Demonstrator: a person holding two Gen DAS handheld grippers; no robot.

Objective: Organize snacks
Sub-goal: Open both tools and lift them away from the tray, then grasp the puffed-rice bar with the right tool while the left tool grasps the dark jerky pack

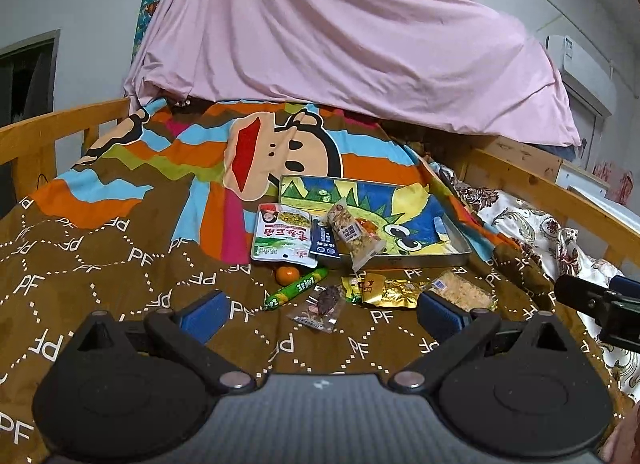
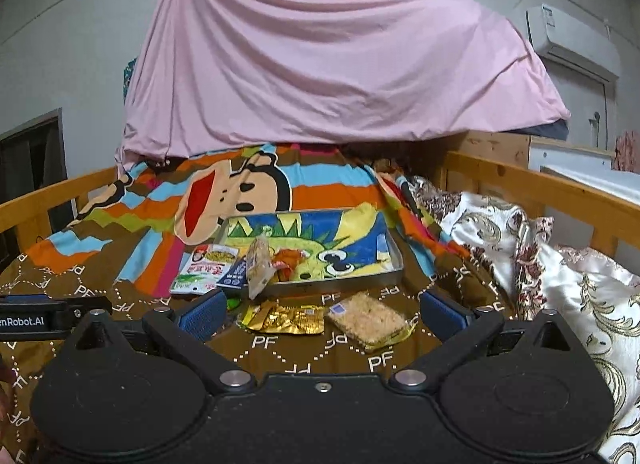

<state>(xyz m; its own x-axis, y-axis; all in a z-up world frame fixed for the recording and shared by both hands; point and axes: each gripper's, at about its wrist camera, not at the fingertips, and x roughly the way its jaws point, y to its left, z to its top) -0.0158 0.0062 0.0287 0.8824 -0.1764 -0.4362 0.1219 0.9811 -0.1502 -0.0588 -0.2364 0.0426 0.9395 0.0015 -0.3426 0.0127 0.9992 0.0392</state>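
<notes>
Left gripper (image 1: pixel 320 314) and right gripper (image 2: pixel 322 314): both spread wide, holding nothing, above the bedspread (image 1: pixel 120 264). Metal tray (image 1: pixel 456 252) ahead; 3 snack packs (image 1: pixel 284 236) lean on its near-left edge, the rest of the snacks (image 1: pixel 386 290) loose in front.

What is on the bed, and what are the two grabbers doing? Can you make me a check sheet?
Surface: brown patterned bedspread with a cartoon monkey face, on a wooden-railed bed.
Job's things: metal tray lined with a cartoon cloth. White-green pouch, blue packet and clear nut bag lean over its front left edge. On the bedspread in front: orange, green sausage stick, dark dried-fruit packet, gold packet, rice cracker bar.
Clutter: floral pillows on the right.
Grippers: left gripper open, empty; right gripper open, empty.
Cables: nothing seen.
Surroundings: pink sheet draped behind, air conditioner on the wall.
</notes>
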